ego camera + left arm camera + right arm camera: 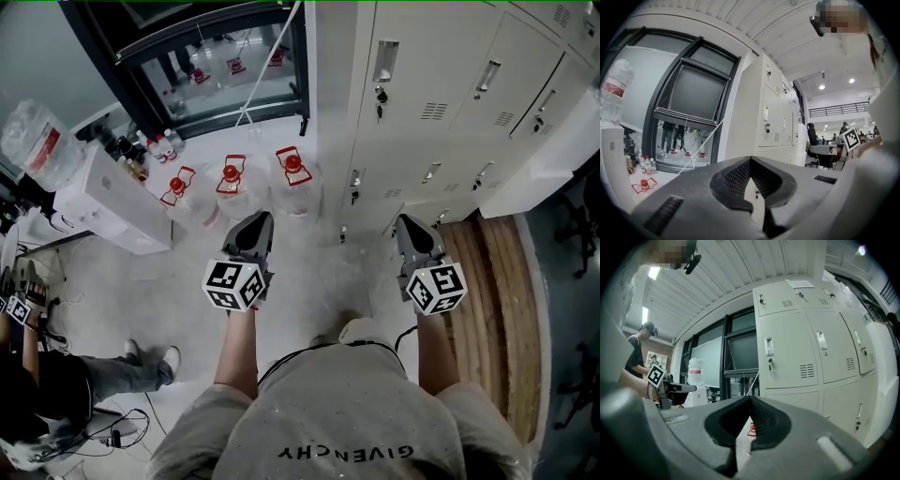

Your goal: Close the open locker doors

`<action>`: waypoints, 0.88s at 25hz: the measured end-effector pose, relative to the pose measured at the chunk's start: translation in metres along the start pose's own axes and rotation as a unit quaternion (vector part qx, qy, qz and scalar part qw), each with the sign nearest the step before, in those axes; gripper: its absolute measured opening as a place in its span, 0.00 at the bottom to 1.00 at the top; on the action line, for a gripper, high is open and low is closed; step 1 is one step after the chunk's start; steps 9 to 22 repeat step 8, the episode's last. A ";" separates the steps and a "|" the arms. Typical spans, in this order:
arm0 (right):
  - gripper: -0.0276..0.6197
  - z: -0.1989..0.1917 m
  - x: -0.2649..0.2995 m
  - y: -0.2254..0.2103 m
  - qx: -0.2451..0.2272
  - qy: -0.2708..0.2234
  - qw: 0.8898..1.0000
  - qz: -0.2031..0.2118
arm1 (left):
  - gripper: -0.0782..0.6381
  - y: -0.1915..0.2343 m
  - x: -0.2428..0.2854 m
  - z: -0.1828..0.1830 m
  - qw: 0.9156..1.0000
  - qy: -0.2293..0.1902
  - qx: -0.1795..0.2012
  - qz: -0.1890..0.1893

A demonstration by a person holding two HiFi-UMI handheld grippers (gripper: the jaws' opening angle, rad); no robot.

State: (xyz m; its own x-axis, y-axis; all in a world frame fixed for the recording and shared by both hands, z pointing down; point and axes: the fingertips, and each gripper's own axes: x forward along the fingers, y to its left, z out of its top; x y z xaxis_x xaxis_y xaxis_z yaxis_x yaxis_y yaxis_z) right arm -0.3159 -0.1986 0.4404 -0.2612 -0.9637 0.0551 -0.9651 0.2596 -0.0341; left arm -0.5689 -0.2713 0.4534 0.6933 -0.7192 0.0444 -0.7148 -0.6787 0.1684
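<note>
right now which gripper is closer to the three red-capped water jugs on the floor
Left. In the head view the left gripper sits directly below the jugs; the right gripper is off to their right, in front of the lockers.

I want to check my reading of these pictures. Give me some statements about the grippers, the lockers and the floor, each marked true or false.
1. The fingers of the left gripper and of the right gripper are closed, with nothing between them. True.
2. The right gripper touches a handle of the lockers. False: it is in the air, apart from them.
3. Three water jugs with red caps stand on the floor, left of the lockers. True.
4. The floor at the person's right is covered with green tiles. False: wooden boards lie there.
</note>
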 end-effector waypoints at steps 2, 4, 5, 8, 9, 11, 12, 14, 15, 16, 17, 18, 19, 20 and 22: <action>0.04 -0.003 -0.001 0.001 0.004 0.003 1.000 -0.001 | 0.10 0.000 -0.001 -0.001 1.000 0.002 -0.001 -0.001; 0.04 -0.005 -0.001 0.001 0.009 0.003 1.000 -0.001 | 0.10 0.000 -0.001 -0.002 1.000 0.003 -0.001 -0.001; 0.04 -0.006 -0.001 0.001 0.011 0.003 1.000 -0.001 | 0.10 0.000 -0.001 -0.003 1.000 0.003 -0.002 -0.001; 0.04 -0.009 0.000 0.000 0.018 0.004 1.000 -0.002 | 0.10 0.002 -0.001 -0.005 1.000 0.006 -0.003 0.000; 0.04 -0.009 0.000 0.000 0.018 0.004 1.000 -0.002 | 0.10 0.002 -0.001 -0.005 1.000 0.006 -0.003 0.000; 0.04 -0.009 0.000 0.000 0.018 0.004 1.000 -0.002 | 0.10 0.002 -0.001 -0.005 1.000 0.006 -0.003 0.000; 0.04 -0.009 0.000 0.000 0.018 0.004 1.000 -0.002 | 0.10 0.002 -0.001 -0.005 1.000 0.006 -0.003 0.000; 0.04 -0.009 0.000 0.000 0.018 0.004 1.000 -0.002 | 0.10 0.002 -0.001 -0.005 1.000 0.006 -0.003 0.000; 0.04 -0.009 0.000 0.000 0.018 0.004 1.000 -0.002 | 0.10 0.002 -0.001 -0.005 1.000 0.006 -0.003 0.000; 0.04 -0.009 0.000 0.000 0.018 0.004 1.000 -0.002 | 0.10 0.002 -0.001 -0.005 1.000 0.006 -0.003 0.000; 0.04 -0.009 0.000 0.000 0.018 0.004 1.000 -0.002 | 0.10 0.002 -0.001 -0.005 1.000 0.006 -0.003 0.000; 0.04 -0.009 0.000 0.000 0.018 0.004 1.000 -0.002 | 0.10 0.002 -0.001 -0.005 1.000 0.006 -0.003 0.000; 0.04 -0.009 0.000 0.000 0.018 0.004 1.000 -0.002 | 0.10 0.002 -0.001 -0.005 1.000 0.006 -0.003 0.000; 0.04 -0.009 0.000 0.000 0.018 0.004 1.000 -0.002 | 0.10 0.002 -0.001 -0.005 1.000 0.006 -0.003 0.000; 0.04 -0.009 0.000 0.000 0.018 0.004 1.000 -0.002 | 0.10 0.002 -0.001 -0.005 1.000 0.006 -0.003 0.000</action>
